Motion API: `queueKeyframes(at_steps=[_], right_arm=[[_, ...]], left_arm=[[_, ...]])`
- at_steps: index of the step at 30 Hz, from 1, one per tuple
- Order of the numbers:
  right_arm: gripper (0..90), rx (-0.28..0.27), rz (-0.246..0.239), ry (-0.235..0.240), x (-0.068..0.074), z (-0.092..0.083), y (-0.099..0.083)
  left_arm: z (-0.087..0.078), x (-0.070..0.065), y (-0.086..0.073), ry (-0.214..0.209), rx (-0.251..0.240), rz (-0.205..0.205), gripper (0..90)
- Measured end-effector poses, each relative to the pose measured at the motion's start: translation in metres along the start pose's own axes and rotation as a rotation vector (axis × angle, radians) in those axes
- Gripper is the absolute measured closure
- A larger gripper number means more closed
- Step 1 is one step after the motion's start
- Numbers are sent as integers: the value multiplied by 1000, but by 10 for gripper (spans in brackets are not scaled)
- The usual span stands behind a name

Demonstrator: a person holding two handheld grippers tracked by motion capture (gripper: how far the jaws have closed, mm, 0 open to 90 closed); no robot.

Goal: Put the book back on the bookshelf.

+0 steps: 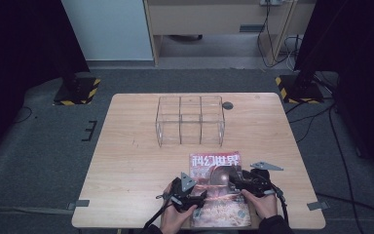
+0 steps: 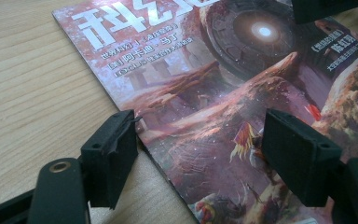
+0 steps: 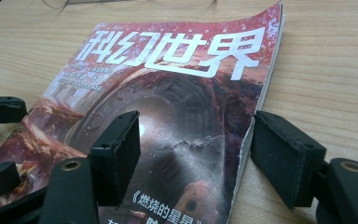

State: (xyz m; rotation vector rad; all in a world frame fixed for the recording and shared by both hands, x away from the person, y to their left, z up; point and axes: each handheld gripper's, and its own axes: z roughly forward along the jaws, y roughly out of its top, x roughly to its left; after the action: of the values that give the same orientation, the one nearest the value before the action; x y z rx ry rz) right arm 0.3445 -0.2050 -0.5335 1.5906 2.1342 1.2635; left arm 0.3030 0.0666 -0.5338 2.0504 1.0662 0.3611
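A magazine (image 1: 214, 168) with a red-brown cover and white title lies flat near the table's front edge. My left gripper (image 1: 200, 197) stands open astride its left edge. In the left gripper view (image 2: 198, 135) one pad rests on the wood beside the magazine (image 2: 223, 79) and the other is over the cover. My right gripper (image 1: 234, 183) is open astride the right edge. In the right gripper view (image 3: 196, 135) one pad is over the magazine (image 3: 168, 93) and the other sits just outside its edge, on the table. Neither pair of pads presses the pages.
A clear plastic organizer (image 1: 190, 122) with several compartments stands at the middle of the wooden table (image 1: 126, 165), beyond the magazine. A small dark round disc (image 1: 228, 105) lies right of it. Both hands hold the grippers at the front edge.
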Motion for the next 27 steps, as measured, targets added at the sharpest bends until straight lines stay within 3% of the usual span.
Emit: queueKeyframes(at_steps=[6, 11, 21, 25, 27], right_arm=[[348, 0, 50, 12, -2, -1, 1], [377, -18, 62, 23, -3, -4, 2], [404, -83, 95, 103, -4, -14, 4], [403, -67, 105, 116, -2, -14, 3], [399, -38, 95, 92, -1, -12, 1]], left_arm=[[0, 0, 0, -2, -1, 4, 259], [0, 1, 0, -8, 1, 11, 258], [0, 0, 0, -4, 0, 8, 255], [0, 1, 0, -6, 1, 8, 256], [0, 1, 0, -6, 1, 8, 255]])
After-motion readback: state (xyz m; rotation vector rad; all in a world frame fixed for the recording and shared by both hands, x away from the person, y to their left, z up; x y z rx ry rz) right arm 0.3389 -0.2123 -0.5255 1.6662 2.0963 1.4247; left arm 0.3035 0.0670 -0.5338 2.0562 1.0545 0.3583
